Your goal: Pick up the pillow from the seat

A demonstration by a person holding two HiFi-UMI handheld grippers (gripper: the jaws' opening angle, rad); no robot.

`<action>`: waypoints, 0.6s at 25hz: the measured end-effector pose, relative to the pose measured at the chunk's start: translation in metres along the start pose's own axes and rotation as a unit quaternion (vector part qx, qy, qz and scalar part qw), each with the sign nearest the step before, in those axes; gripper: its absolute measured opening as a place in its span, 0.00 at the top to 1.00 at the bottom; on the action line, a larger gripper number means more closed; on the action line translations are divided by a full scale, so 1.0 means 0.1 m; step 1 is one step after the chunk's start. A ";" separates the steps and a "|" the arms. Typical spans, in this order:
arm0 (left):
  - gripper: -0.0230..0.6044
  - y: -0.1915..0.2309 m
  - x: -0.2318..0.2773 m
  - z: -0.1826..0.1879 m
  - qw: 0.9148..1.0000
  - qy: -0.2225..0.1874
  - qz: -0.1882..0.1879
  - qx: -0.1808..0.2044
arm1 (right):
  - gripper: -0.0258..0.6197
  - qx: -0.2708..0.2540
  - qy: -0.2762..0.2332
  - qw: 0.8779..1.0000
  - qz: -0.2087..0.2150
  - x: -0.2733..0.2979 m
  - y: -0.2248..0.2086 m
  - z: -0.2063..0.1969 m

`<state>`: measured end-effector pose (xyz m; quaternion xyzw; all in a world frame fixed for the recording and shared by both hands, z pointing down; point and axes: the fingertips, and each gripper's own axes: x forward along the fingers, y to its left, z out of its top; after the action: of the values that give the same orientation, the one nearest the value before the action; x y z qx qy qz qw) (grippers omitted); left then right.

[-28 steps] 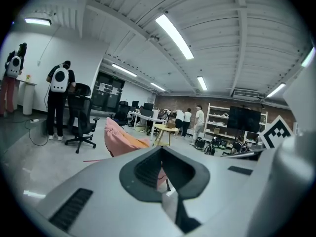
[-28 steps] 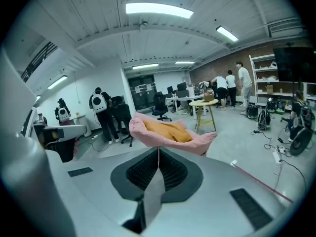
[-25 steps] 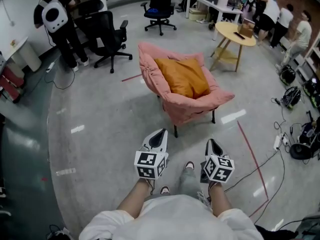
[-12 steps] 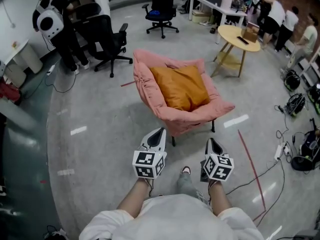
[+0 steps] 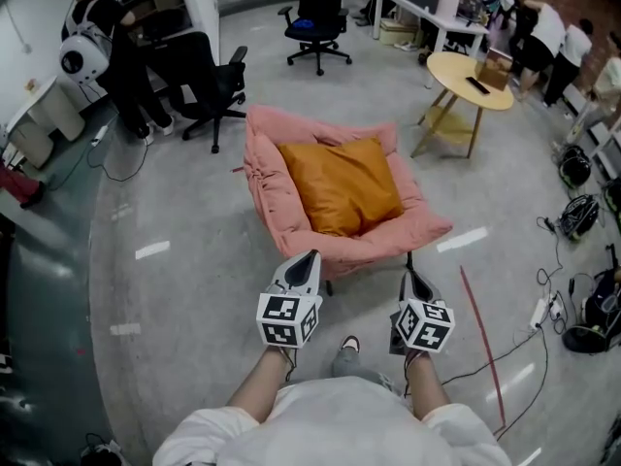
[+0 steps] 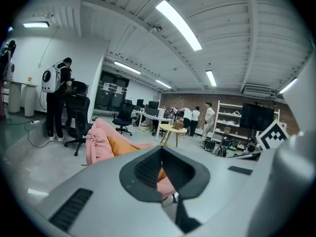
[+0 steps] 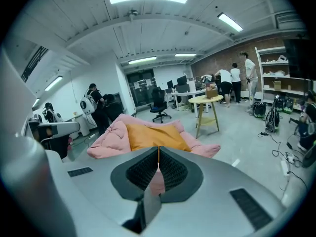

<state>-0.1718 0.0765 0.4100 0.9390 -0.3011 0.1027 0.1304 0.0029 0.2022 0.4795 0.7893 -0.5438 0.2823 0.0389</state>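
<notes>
Task is judged barely begun: the orange pillow (image 5: 340,184) is seen lying flat in the middle of the pink seat (image 5: 264,187), untouched. Left tongs (image 5: 309,260) and right tongs (image 5: 412,282) are held pressed together, empty, just short of the seat's front edge. Reach, grasp and lift are all left.

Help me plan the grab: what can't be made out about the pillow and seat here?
- Underside of the pillow: head view, sunk in the pink seat.
- Most of the pillow: left gripper view, behind the left gripper.
- Seat legs: head view, mostly under the padding.
- Things on the round table: head view, too small.
</notes>
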 end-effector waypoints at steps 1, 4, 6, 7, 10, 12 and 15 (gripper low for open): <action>0.95 -0.01 0.07 0.01 1.000 0.001 0.002 0.000 | 0.91 0.000 0.002 1.000 0.001 0.05 -0.05 0.03; 0.95 -0.03 0.28 0.04 1.000 0.002 0.010 -0.001 | 0.91 -0.001 0.007 1.000 0.005 0.21 -0.23 0.13; 0.95 -0.04 0.41 0.05 1.000 0.004 0.015 -0.001 | 0.91 -0.003 0.010 1.000 0.007 0.31 -0.33 0.19; 0.95 -0.04 0.47 0.05 1.000 0.006 0.018 -0.002 | 0.91 -0.004 0.012 1.000 0.010 0.37 -0.37 0.21; 0.95 -0.04 0.63 0.05 1.000 0.010 0.026 -0.004 | 0.91 -0.006 0.017 1.000 0.018 0.52 -0.46 0.28; 0.95 -0.05 0.72 0.06 0.999 0.012 0.031 -0.003 | 0.91 -0.006 0.020 1.000 0.023 0.60 -0.52 0.32; 0.95 -0.07 0.82 0.08 0.999 0.014 0.038 -0.001 | 0.91 -0.007 0.024 0.999 0.029 0.70 -0.60 0.38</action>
<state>-0.1012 0.0354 0.4233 0.9251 -0.3349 0.1205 0.1321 0.0882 0.1538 0.4969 0.7660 -0.5673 0.2985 0.0491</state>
